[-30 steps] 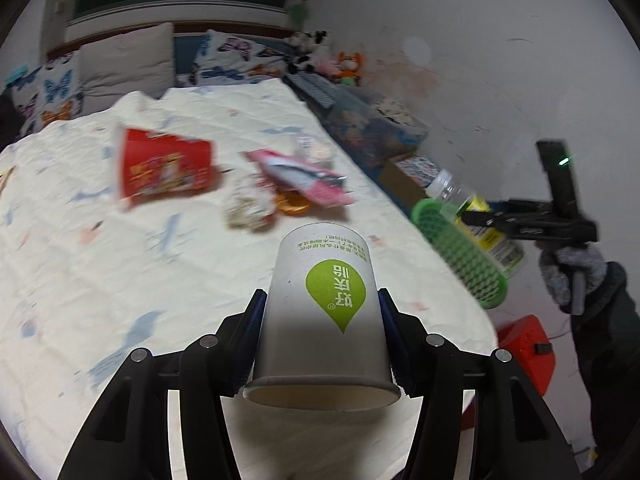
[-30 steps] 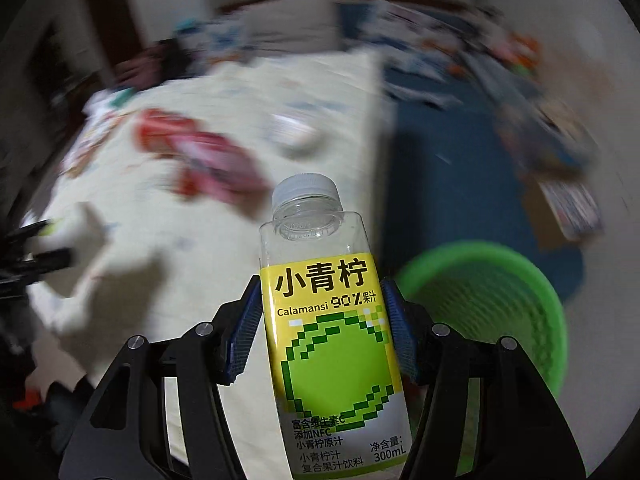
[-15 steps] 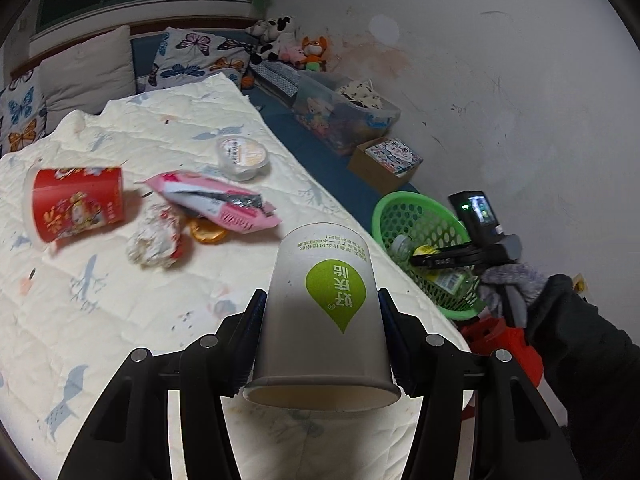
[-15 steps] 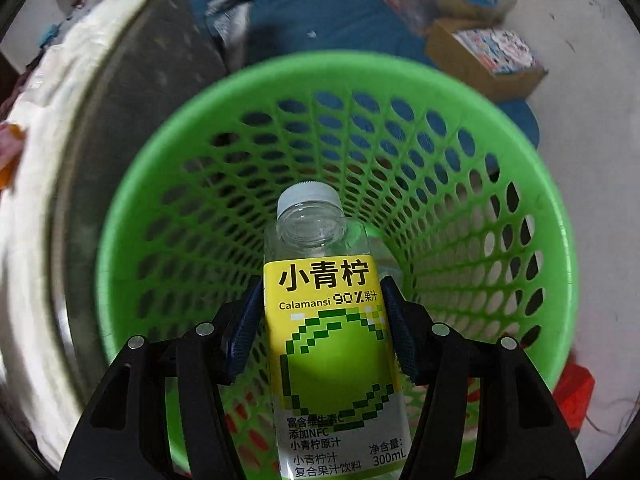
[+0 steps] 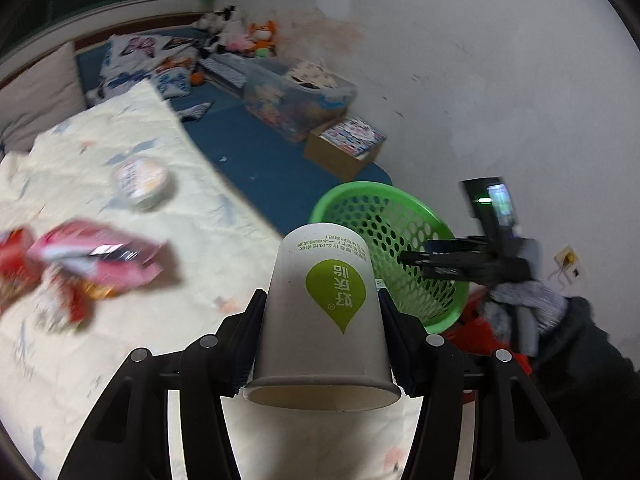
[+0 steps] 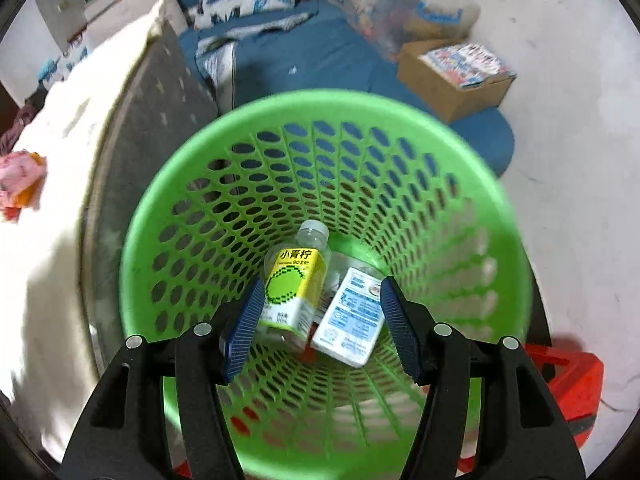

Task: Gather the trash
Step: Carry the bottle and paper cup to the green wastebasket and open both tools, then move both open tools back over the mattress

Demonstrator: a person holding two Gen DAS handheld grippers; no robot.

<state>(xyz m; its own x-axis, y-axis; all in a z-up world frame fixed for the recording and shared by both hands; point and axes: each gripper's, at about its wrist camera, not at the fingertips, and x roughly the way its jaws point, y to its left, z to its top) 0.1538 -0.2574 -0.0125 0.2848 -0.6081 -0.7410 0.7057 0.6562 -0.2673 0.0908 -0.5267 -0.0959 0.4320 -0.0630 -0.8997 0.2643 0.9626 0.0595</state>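
Above green basket (image 6: 500,216), right tongs (image 6: 320,320) tilted steeply down, opening, empty; left tongs (image 5: 322,334) gripping cup (image 5: 320,312)

A dim room with a scuffed white wall (image 5: 460,80), a blue floor mat (image 5: 260,152), and a bed (image 5: 100,208) under a pale quilt; butterfly-print pillows (image 5: 132,56) lie beyond.

White paper cup (image 5: 320,304) w/ green leaf logo, clamped upside down, rim toward the camera. Green mesh basket (image 6: 460,168) on the floor beside the bed, upright. Inside, at the bottom: clear juice bottle (image 6: 294,284) w/ yellow-green label, white cap, lying on its side, touching a white-blue carton (image 6: 352,316), also on its side. On the bed: round white lidded tub (image 5: 140,180), pink wrapper (image 5: 96,256), red packaging (image 5: 16,276) at the left edge, all blurred.
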